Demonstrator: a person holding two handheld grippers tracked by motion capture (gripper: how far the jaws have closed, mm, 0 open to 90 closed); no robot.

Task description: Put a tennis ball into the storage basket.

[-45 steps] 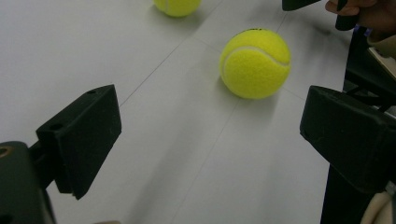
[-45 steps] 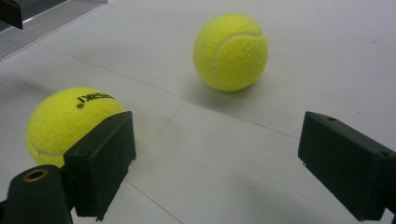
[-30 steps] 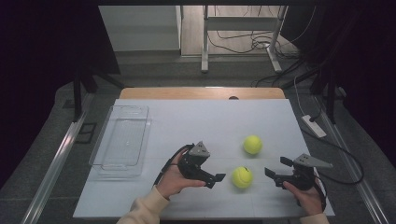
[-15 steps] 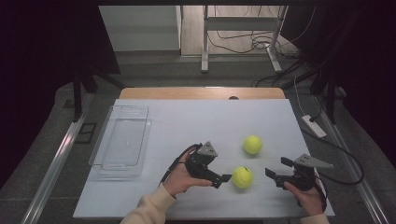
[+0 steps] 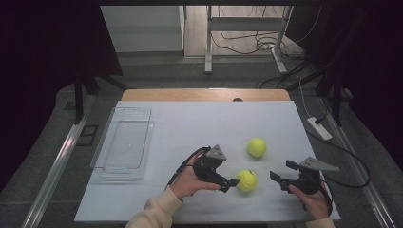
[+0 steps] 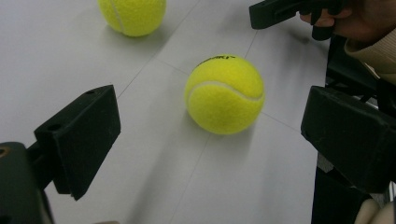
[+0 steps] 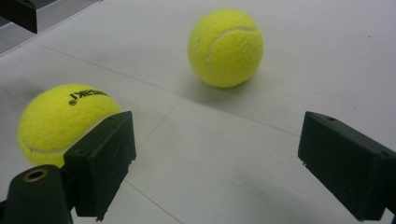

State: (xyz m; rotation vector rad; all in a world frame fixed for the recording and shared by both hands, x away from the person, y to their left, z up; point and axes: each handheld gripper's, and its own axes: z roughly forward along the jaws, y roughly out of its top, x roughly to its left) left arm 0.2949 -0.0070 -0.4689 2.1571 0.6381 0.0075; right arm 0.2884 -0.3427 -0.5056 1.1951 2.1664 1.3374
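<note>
Left gripper (image 5: 233, 183) sits low over the table (image 5: 199, 118) near its front edge, jaws wide apart and holding nothing, tips just beside the near ball (image 5: 246, 180). In the left gripper view that ball (image 6: 224, 94) lies ahead of the gap between the jaws, not yet between the pads. Right gripper (image 5: 278, 179) is on the ball's other side, near the front right corner, also spread wide and empty; in its own view the near ball (image 7: 58, 122) is partly behind its left jaw, and the far ball (image 7: 225, 47) lies ahead.

Far ball (image 5: 257, 147) sits behind the near one, toward mid-table and apart from it. Clear tray (image 5: 122, 167) lies by the left edge.

Step in hand looks like the left grab on the near ball. To do it well: push on until the ball's widest part sits between the pads, keep the jaws level and low, close slowly so it doesn't roll off; right gripper should stay clear.

Hard to tell: whether the left jaw tip touches the ball in the high view. Right jaw in the left gripper view is cut off by the frame edge. Tray inside is hard to read through glare.
</note>
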